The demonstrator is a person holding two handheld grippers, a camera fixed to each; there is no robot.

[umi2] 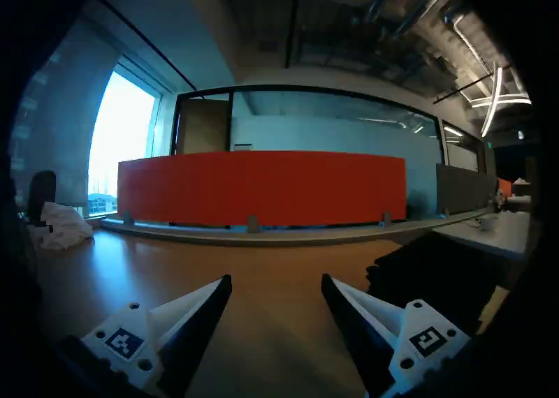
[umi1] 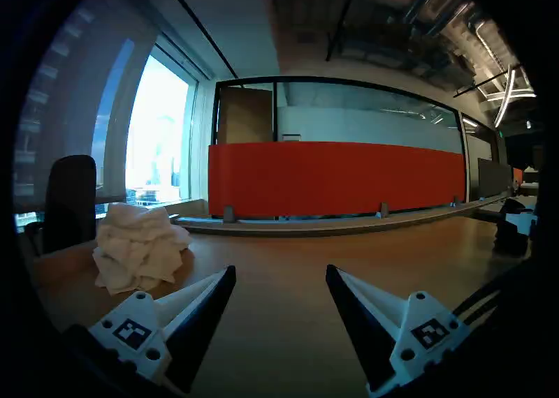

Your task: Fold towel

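A crumpled white towel [umi1: 140, 246] lies in a heap on the wooden table [umi1: 293, 272], at the left of the left gripper view. My left gripper [umi1: 280, 274] is low over the table, to the right of the towel and nearer than it, with its fingers apart and nothing between them. In the right gripper view the same towel [umi2: 64, 225] sits small at the far left. My right gripper [umi2: 275, 281] stands open above the bare wood [umi2: 265, 286], well away from the towel.
A red partition [umi1: 335, 178] runs along the table's far edge. A dark chair [umi1: 68, 201] stands behind the towel by the window. A dark object [umi2: 440, 276] lies on the table at the right, close to the right gripper. Another dark item [umi1: 513, 227] sits far right.
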